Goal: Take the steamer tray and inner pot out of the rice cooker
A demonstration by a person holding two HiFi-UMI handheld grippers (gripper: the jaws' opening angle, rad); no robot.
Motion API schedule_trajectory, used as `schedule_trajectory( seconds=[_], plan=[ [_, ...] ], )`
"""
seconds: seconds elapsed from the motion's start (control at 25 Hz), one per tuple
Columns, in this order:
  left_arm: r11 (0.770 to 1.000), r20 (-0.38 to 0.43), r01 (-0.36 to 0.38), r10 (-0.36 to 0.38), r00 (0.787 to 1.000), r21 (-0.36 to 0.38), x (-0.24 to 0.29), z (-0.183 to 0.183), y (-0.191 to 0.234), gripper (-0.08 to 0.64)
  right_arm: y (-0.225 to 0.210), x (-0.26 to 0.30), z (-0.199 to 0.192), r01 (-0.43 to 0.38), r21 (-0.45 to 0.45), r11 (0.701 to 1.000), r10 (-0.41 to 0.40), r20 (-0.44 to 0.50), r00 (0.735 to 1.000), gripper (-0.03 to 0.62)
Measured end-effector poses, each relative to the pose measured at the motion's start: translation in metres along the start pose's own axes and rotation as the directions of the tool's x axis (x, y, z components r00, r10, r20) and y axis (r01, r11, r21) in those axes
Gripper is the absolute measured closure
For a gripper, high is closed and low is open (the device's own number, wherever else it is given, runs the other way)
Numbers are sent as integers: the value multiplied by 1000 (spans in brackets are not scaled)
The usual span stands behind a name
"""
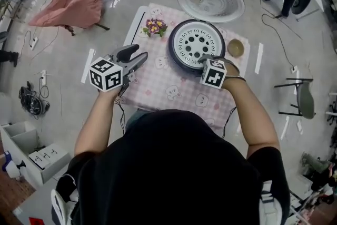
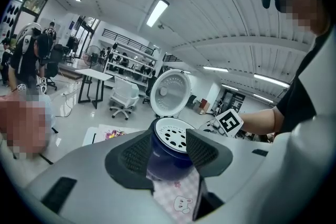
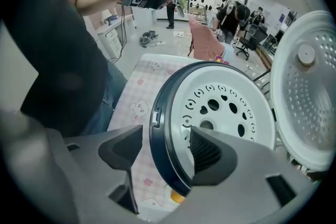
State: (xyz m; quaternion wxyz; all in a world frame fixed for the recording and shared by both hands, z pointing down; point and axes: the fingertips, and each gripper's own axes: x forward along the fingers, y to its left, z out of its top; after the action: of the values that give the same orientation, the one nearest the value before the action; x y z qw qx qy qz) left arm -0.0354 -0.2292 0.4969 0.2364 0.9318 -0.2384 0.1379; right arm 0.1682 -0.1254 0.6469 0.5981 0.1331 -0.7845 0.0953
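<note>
The dark blue rice cooker (image 1: pixel 176 55) stands on the table with its lid (image 1: pixel 210 1) swung open behind it. A white steamer tray (image 1: pixel 196 42) with holes sits in its top; the inner pot is hidden beneath it. My right gripper (image 1: pixel 209 59) is open at the cooker's front right rim. In the right gripper view its jaws (image 3: pixel 165 152) straddle the cooker's rim (image 3: pixel 157 128), one outside the wall and one over the steamer tray (image 3: pixel 226 107). My left gripper (image 1: pixel 138 55) hangs open to the left of the cooker, holding nothing, with the steamer tray (image 2: pixel 176 134) ahead of it.
The table wears a pink checked cloth (image 1: pixel 174 89). A small flower ornament (image 1: pixel 155 26) stands at the back left and a small bowl (image 1: pixel 235 48) to the cooker's right. A pink draped chair (image 1: pixel 73 8) and a stool (image 1: pixel 300 97) stand on the floor nearby.
</note>
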Motion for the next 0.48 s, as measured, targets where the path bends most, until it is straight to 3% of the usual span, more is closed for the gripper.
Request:
schedule_trajectory(
  seconds=[0.24, 0.48],
  plan=[
    [1000, -5, 15, -15, 1000, -23, 7, -5, 1, 339, 5, 15, -7, -37, -114, 993, 27, -83, 996, 347],
    [998, -26, 34, -35, 999, -48, 14, -20, -1, 339, 8, 18, -9, -61, -136, 989, 48, -97, 994, 383]
  ],
)
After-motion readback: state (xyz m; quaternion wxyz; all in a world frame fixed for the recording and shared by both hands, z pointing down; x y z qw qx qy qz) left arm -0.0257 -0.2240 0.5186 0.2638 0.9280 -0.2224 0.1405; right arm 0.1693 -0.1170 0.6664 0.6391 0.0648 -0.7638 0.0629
